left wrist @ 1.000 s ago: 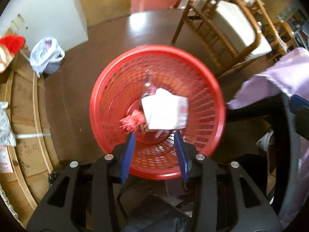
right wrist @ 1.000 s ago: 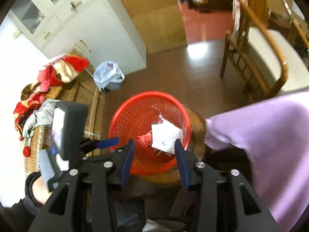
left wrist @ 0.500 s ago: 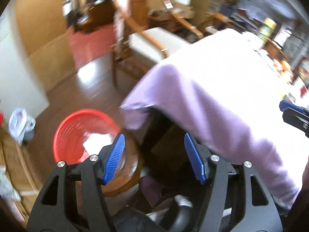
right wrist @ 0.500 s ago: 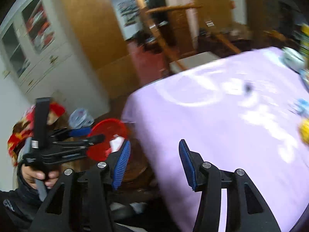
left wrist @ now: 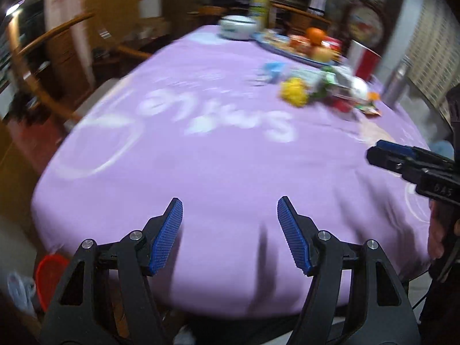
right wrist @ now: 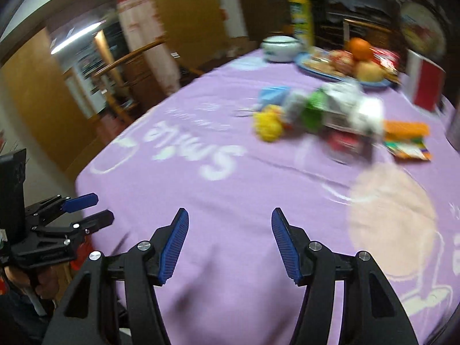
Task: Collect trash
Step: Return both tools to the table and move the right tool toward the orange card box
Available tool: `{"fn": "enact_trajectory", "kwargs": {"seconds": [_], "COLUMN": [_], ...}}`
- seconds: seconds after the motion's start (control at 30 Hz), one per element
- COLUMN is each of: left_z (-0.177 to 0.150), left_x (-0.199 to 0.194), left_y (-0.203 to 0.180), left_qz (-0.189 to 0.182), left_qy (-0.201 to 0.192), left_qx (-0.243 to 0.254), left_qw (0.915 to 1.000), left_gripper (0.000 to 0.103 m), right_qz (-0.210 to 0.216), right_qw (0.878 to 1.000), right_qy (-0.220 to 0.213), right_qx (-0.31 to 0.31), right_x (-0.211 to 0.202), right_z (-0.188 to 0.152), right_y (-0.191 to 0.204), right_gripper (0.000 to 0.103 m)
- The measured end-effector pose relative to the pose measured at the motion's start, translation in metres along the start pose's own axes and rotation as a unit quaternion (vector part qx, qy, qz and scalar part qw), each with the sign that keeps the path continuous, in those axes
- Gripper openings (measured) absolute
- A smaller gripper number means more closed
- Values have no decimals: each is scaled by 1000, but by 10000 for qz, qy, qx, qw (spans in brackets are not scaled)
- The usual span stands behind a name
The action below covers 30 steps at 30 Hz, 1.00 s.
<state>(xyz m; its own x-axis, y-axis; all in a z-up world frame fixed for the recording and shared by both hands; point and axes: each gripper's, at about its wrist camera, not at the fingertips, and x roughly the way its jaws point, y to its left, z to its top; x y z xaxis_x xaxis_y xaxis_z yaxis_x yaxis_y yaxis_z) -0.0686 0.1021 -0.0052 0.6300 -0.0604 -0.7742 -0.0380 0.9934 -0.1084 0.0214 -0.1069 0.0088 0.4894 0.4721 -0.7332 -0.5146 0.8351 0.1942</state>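
We hold both tools over the near edge of the desk (left wrist: 218, 155), which is covered by a purple cloth. The left hand-held gripper (left wrist: 230, 235) has its jaws spread wide with nothing between them, and the right hand-held gripper (right wrist: 230, 244) is the same, wide apart and empty.

The trash (right wrist: 330, 115), a blurred heap of wrappers and crumpled pieces, lies on the far part of the desk, just in front of the fruit plate (right wrist: 339, 77) and well apart from both tools. The red basket (left wrist: 50, 276) shows low at the left, beside the desk.

We judge that most of the collecting is still left: the heap is untouched.
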Motion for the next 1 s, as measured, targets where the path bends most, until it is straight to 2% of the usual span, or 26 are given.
{"fn": "enact_trajectory", "kwargs": {"seconds": [0.13,0.27,0.4,0.57,0.83,0.97,1.0], "left_z": [29,59,85,112,138,148,152], "left_x": [32,68,102,139,164,179,181], "left_y": [-47,-86,-108,-117,-120,-119,-120], "left_qz": [-258,-329,-309,-236,-249,-442,-443], "left_qy": [119,201,302,628,784,923,849], "left_qx": [425,877,1233,1359,1520,1435,1458], "left_qw": [9987,9954,9914,9884,9850,9843,9847], "left_gripper": [67,67,65,62,61,48,41], "right_qz": [-301,-506,-564,-691,-801,-849,-877], "right_qw": [9990,9969,9949,9914,9872,9864,9859], "right_qy": [24,21,51,138,236,282,294], "right_qx": [326,596,830,1104,1359,1377,1393], "right_x": [-4,-8,-12,-15,-12,-10,-11], "right_z": [-5,-8,-9,-11,-7,-4,-3], "right_y": [-36,-68,-89,-112,-132,-135,-137], "right_gripper": [59,59,59,59,60,60,60]}}
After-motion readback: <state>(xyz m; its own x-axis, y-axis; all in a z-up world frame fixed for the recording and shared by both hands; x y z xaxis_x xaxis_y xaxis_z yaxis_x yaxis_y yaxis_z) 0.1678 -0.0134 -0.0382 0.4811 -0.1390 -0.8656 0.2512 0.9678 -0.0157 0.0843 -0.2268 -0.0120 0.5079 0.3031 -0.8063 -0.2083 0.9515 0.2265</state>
